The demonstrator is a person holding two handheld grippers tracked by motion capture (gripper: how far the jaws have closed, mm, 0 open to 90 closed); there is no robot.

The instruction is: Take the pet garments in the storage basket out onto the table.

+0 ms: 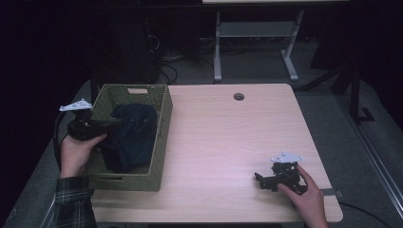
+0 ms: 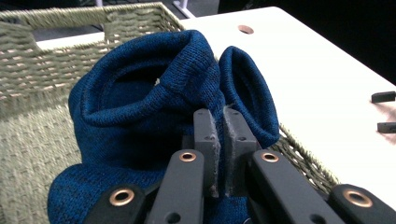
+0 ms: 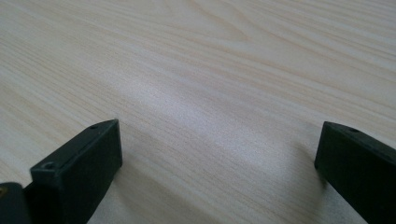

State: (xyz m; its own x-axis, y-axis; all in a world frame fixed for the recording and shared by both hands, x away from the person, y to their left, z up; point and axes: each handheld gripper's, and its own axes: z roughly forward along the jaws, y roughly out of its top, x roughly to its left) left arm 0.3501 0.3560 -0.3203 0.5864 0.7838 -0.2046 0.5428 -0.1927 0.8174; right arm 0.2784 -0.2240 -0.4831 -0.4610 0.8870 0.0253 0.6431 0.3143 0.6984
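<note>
L gripper (image 2: 219, 140): jaws nearly shut, pinching a fold of blue knit garment (image 2: 154, 112), which sits inside woven basket (image 1: 161, 142) at table's left. R gripper (image 3: 219, 154): jaws wide apart, nothing btwn them, resting on bare table (image 3: 224, 70).

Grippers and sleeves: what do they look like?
Both are black two-jaw units. The left gripper has flat pads with frayed pale edges and brass-coloured rivets on its links. The right gripper carries a grey three-cornered plate on top, as does the left. A dark plaid sleeve covers the left forearm.
</note>
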